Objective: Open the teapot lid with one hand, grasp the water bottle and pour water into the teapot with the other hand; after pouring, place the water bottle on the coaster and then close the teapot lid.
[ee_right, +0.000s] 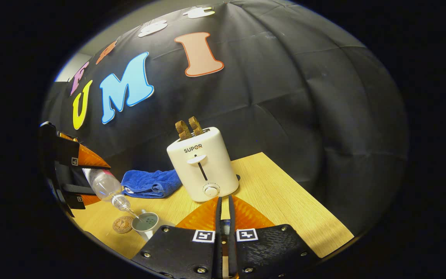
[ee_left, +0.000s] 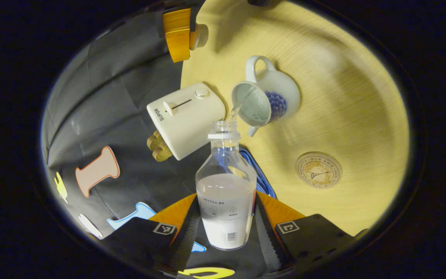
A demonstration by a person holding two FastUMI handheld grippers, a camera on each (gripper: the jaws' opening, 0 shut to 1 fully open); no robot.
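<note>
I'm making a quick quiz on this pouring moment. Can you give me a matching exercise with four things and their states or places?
Things:
1. water bottle
2. teapot
3. coaster
4. toaster

States:
A. bare, nothing on it
B. lid off, taking in water
C. two slices sticking out of the top
D. tilted, gripped by the left hand-held gripper

Pairs: 1-D, 2-B, 3-A, 4-C
</note>
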